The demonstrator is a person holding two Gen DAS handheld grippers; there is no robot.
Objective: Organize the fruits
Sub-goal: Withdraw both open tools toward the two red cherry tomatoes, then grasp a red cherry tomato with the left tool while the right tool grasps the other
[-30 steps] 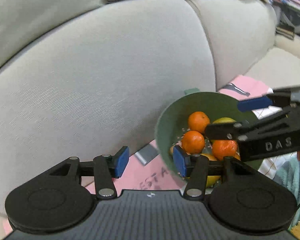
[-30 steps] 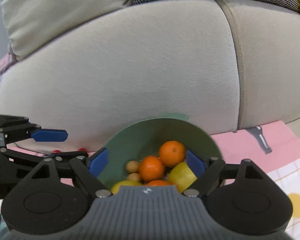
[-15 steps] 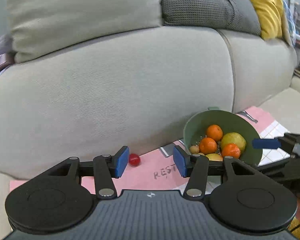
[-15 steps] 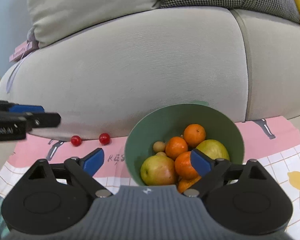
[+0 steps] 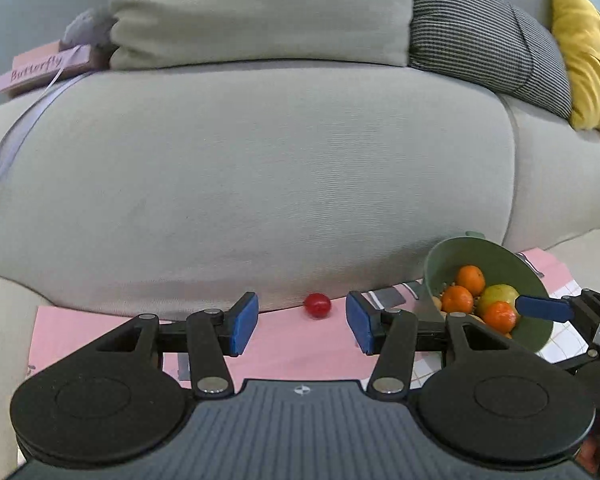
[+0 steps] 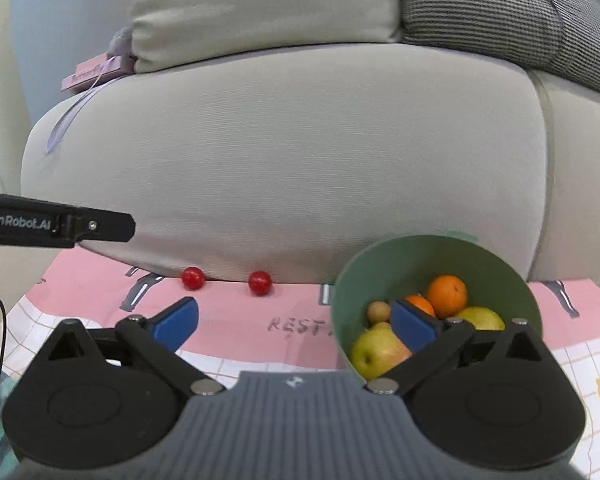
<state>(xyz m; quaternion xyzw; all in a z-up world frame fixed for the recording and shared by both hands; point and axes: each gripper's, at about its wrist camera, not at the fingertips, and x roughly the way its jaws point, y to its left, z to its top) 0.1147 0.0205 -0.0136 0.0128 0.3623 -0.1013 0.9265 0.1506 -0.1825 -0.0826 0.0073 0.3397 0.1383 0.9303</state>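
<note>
A green bowl [image 6: 380,258] holding oranges [image 6: 447,295], a yellow-green apple [image 6: 374,354] and other fruit stands on a pink mat [image 6: 236,320] against the sofa front. Two small red fruits [image 6: 192,278] [image 6: 259,282] lie on the mat left of it. My right gripper [image 6: 294,324] is open and its jaws are still opening. Its right pad [image 6: 412,326] hangs over the bowl's fruit and presses on nothing. In the left wrist view my left gripper [image 5: 300,326] is open and empty, with a red fruit [image 5: 317,305] just beyond its pads. The bowl [image 5: 444,264] sits to its right.
The grey sofa seat [image 5: 260,184] fills the background, with cushions on top. A pink "Butterfly" box [image 5: 40,70] with a ribbon lies on its left end. A checked cloth [image 6: 580,364] lies under the mat on the right. My left gripper's arm [image 6: 60,226] juts in from the left.
Both grippers have drawn back from the bowl and shifted left, so the bowl now sits to the right in both views. The red fruits came into sight. The right jaws spread wider.
</note>
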